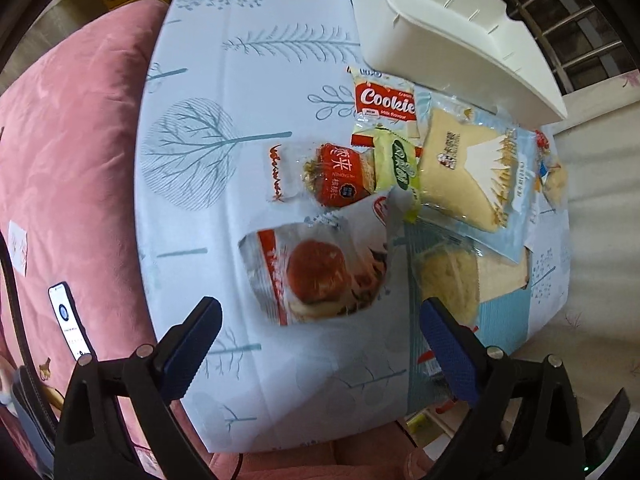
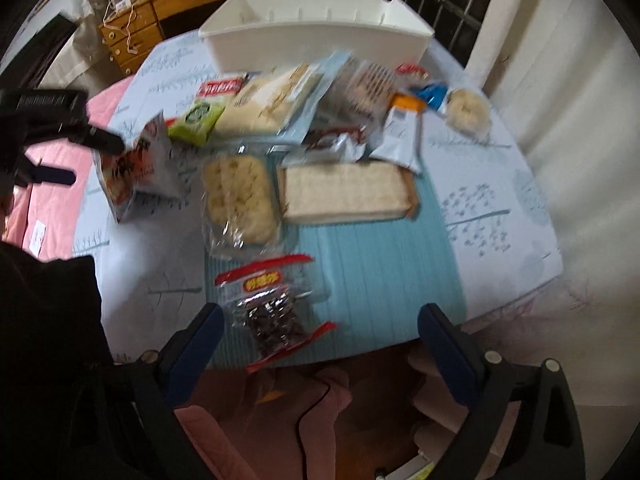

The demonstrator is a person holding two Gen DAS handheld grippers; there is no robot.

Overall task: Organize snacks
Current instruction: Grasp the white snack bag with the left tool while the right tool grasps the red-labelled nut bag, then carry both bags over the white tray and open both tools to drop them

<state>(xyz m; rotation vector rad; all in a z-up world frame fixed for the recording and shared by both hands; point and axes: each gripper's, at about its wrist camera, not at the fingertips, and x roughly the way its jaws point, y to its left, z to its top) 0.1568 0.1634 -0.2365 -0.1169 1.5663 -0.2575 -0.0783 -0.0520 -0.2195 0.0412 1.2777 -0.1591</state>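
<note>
- Left gripper spread wide, empty, hanging just above bun packet; right gripper likewise released over clear raisin bag
- Risk: crinkly overlapped wrappers, so may pinch a neighbour or slip off
- Snacks heaped mid-worktop, white bin behind, seemingly empty

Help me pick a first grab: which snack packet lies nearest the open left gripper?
The white bun packet picturing a round brown bun; it sits just ahead of the left gripper, while the Cookie packet lies farther back by the white bin.
</note>
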